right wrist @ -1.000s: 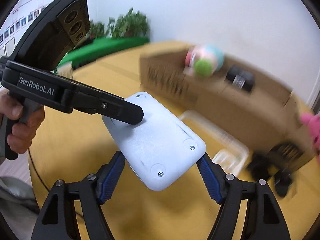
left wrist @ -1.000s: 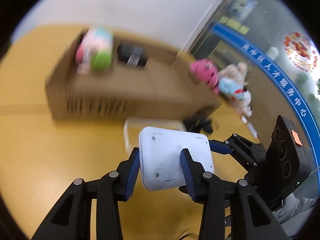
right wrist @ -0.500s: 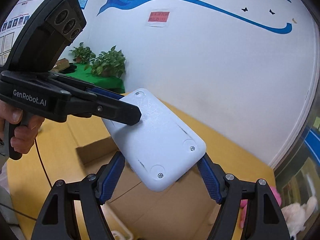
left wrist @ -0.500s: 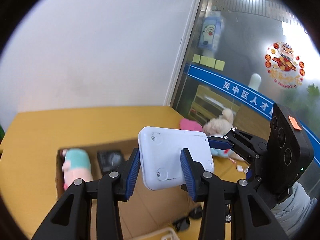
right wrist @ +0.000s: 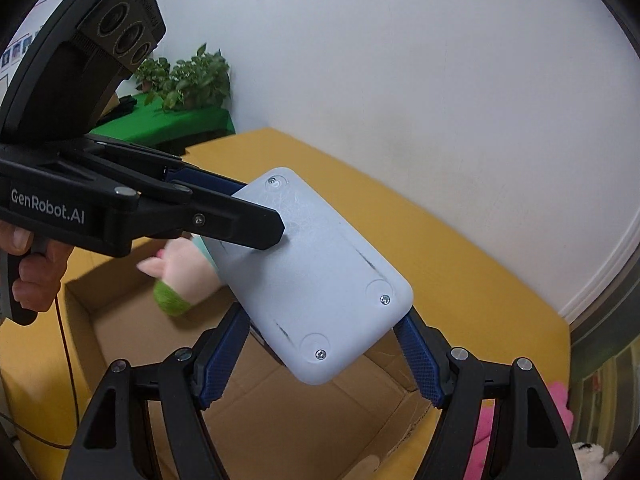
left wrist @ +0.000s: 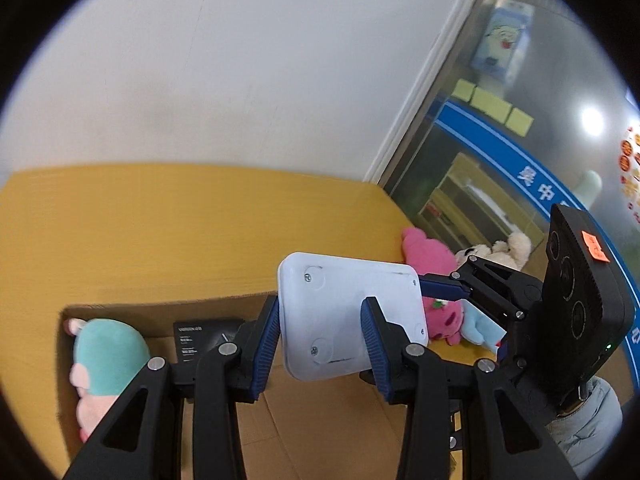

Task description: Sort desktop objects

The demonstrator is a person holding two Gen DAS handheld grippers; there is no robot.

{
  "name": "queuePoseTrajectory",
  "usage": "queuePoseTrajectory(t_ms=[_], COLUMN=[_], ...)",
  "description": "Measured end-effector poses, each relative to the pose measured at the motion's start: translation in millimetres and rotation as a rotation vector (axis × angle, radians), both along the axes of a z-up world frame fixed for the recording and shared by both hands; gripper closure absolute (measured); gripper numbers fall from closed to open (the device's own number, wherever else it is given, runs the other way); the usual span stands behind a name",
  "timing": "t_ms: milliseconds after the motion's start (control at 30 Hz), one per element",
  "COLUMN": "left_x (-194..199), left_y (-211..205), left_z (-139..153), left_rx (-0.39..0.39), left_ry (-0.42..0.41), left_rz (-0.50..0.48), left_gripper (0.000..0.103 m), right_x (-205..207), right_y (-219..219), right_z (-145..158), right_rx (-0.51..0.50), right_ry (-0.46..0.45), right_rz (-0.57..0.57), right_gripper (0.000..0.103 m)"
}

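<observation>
Left gripper (left wrist: 320,344) clamps the short end of a white plastic device (left wrist: 352,316), blue pads on both edges. Right gripper (right wrist: 320,354) grips the same device (right wrist: 316,284) across its wider span, jaws set wide, pads on opposite sides. Likely a two-handed hold because the slab is broad and smooth; one pinch could let it twist.

Device sits in the air, screw-side facing the cameras, over the open cardboard box (left wrist: 320,432). Box already holds a teal-pink plush (left wrist: 108,356) at 9 o'clock and a black packet (left wrist: 200,340) beside it. Pink plush (left wrist: 428,252) and other soft toys lie on the yellow table (left wrist: 160,232) at 2 o'clock, outside the box.

Both grippers angle downward, converging from opposite sides. The person's hand (right wrist: 32,280) wraps the left handle at 9 o'clock in the right view.
</observation>
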State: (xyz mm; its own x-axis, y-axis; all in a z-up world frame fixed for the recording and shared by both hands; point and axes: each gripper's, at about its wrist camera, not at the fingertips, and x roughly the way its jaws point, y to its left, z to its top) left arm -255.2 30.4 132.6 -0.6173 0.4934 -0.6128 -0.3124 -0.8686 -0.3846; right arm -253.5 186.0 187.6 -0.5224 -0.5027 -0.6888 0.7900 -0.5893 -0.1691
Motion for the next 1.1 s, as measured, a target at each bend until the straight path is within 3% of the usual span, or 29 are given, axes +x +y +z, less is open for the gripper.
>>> queuePoseTrajectory(t_ms=[200, 333, 533, 733, 933, 1033, 1100], left_x=[-56, -79, -94, -101, -99, -88, -73], left_y=[21, 33, 43, 63, 62, 60, 56], left_z=[-72, -117, -159, -171, -170, -154, -134], left_rx=[0.005, -0.012, -0.023, -0.061, -0.071, -0.074, -0.096], left_ry=[-0.162, -0.258, -0.367, -0.421, -0.448, -0.402, -0.350], left_rz=[0.001, 0.013, 0.006, -0.005, 0.005, -0.004, -0.016], left_gripper=[0.063, 0.063, 0.064, 0.061, 0.060, 0.060, 0.060], right_x=[-58, -82, -107, -112, -109, -101, -94], right_y=[9, 9, 4, -4, -8, -10, -4], right_z=[-72, -124, -173, -201, -200, -195, -181], right_rx=[0.020, 0.096, 0.196, 0.349, 0.369, 0.375, 0.321], right_ry=[-0.147, -0.234, -0.338, -0.370, -0.366, -0.340, -0.309], right_rz=[-0.011, -0.041, -0.054, -0.101, -0.162, -0.198, -0.242], right_gripper=[0.030, 0.030, 0.030, 0.030, 0.028, 0.018, 0.011])
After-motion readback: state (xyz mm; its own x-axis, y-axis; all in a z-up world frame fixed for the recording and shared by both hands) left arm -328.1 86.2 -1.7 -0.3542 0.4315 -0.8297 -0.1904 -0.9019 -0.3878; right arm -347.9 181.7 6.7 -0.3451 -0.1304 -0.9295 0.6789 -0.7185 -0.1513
